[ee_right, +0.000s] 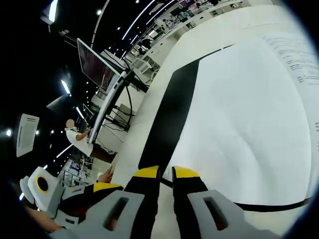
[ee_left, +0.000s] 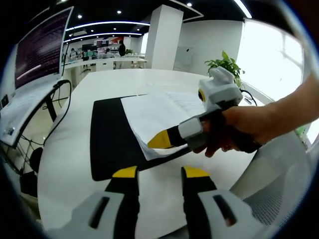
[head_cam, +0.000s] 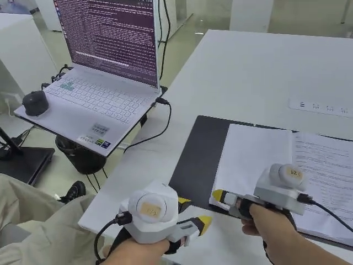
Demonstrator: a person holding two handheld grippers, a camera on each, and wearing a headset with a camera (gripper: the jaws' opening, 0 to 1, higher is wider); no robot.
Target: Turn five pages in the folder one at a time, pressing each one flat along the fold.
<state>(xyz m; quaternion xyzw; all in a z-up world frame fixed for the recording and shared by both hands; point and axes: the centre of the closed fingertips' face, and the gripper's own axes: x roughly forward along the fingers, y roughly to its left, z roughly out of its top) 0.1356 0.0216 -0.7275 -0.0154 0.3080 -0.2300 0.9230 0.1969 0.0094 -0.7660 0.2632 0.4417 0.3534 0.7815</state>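
The folder lies open on the white table, its black cover (head_cam: pixel 193 160) spread to the left with a blank white page (head_cam: pixel 253 160) on it and a printed page (head_cam: pixel 325 165) to the right. My right gripper (head_cam: pixel 219 195) sits at the blank page's near left corner, its jaws closed on the corner of the page (ee_right: pixel 239 124). From the left gripper view the right gripper (ee_left: pixel 160 140) reaches in from the right to that corner. My left gripper (head_cam: pixel 194 212) hovers open over bare table just in front of the folder (ee_left: pixel 107 139), with nothing between its fingertips (ee_left: pixel 160 173).
An open laptop (head_cam: pixel 105 72) stands on a raised stand left of the table, with a black mouse (head_cam: pixel 35 102) beside it and cables hanging down. A white power strip (head_cam: pixel 322 107) lies at the table's right. A potted plant (ee_left: pixel 224 64) stands beyond the table.
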